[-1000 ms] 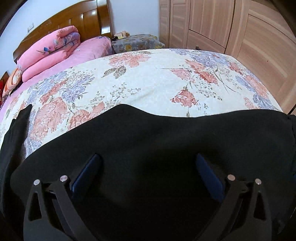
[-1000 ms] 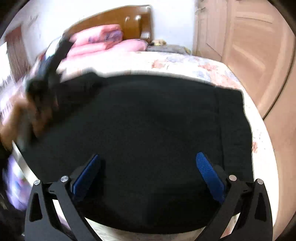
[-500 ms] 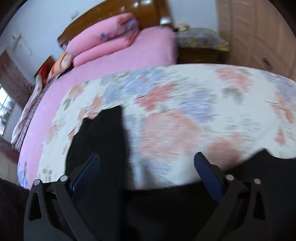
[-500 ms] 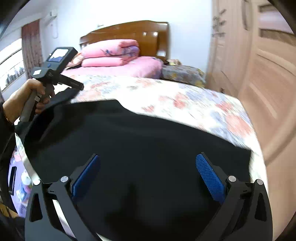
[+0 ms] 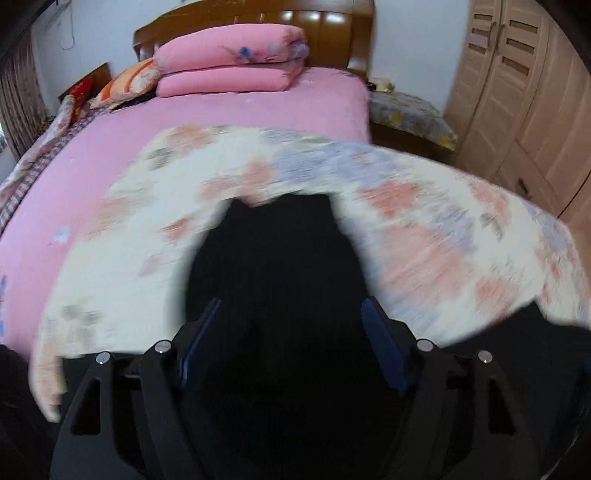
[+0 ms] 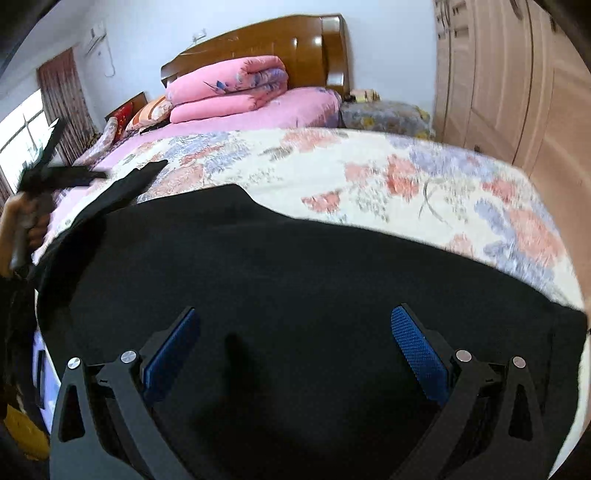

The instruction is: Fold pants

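The black pants lie spread on the floral quilt at the near end of the bed. My right gripper is open and empty, just above the wide black cloth. My left gripper is open, its jaws slightly narrower than before, and straddles a narrow strip of the pants that runs away from me. It also shows in the right wrist view, held in a hand at the far left over that strip's end. Both views are blurred by motion.
A pink sheet covers the far half of the bed, with folded pink bedding and pillows at the wooden headboard. A covered nightstand and a wooden wardrobe stand to the right. A window and curtain are left.
My left gripper has swung left and now lines up over the narrow strip of the pants, jaws a little closer together. My right gripper has shifted slightly over the wide part, still open.
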A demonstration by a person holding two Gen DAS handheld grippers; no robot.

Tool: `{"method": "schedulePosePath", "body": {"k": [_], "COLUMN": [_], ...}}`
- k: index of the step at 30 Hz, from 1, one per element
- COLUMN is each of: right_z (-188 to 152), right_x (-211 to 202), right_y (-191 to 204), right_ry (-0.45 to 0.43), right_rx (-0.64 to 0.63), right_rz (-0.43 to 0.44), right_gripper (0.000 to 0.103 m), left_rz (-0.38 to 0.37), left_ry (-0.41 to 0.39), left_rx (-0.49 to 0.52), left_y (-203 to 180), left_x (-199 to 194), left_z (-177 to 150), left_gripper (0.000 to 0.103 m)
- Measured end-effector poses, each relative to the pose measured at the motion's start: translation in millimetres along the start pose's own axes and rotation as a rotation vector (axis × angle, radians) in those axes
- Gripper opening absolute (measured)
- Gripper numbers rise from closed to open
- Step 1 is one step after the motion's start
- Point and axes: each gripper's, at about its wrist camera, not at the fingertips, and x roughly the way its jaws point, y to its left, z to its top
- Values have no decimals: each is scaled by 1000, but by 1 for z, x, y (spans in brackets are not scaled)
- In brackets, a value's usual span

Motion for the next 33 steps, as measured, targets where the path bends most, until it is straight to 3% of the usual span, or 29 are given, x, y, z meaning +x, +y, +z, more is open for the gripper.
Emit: {"method": "schedulePosePath", "body": {"k": [4,7,8,10,13,15,19,22,24,28,30,33], "right_z": [-5,-5,-5,-5,-5,-5,-5,-6,-6,-7,-8,-9], "right_x": [4,6,6,6,6,6,9,10,10,8,6,5], "right_y": [-7,-8,-10,-13,-18,-19,-17,-14,-14,-16,-18,-19], "right_ry": [-2,0,-1,4,2,2,13,15,14,2,-5,-3], "right_rx": [52,69,74,91,115,120,117,109,108,117,127,135], "right_rz": [49,66,73,93,115,120,101,87,83,84,88,88], "right_gripper": [99,99,99,99,99,99,99,99,99,99,99,99], "left_rz": [117,25,-21,-57,-39,-107,-58,-52,-10,342,418,473], "left_ry": [88,166,168,148,128,131,101,78,66,-7,-82,-192], "left_rx": [-81,-255,-322,-364,-365,-373,-270,-256,-229,57,80,62], "left_y": [100,176,198,222,234,235,213,212,201,137,127,130], "left_x": [-14,-7,-3,4,18,27,28,29,30,25,11,-17], "left_z": [-23,-48,-57,-71,-90,-102,-112,-119,-121,-117,-109,-87], "left_gripper": [75,68,62,61,61,61,60,39,27,10,9,9]}}
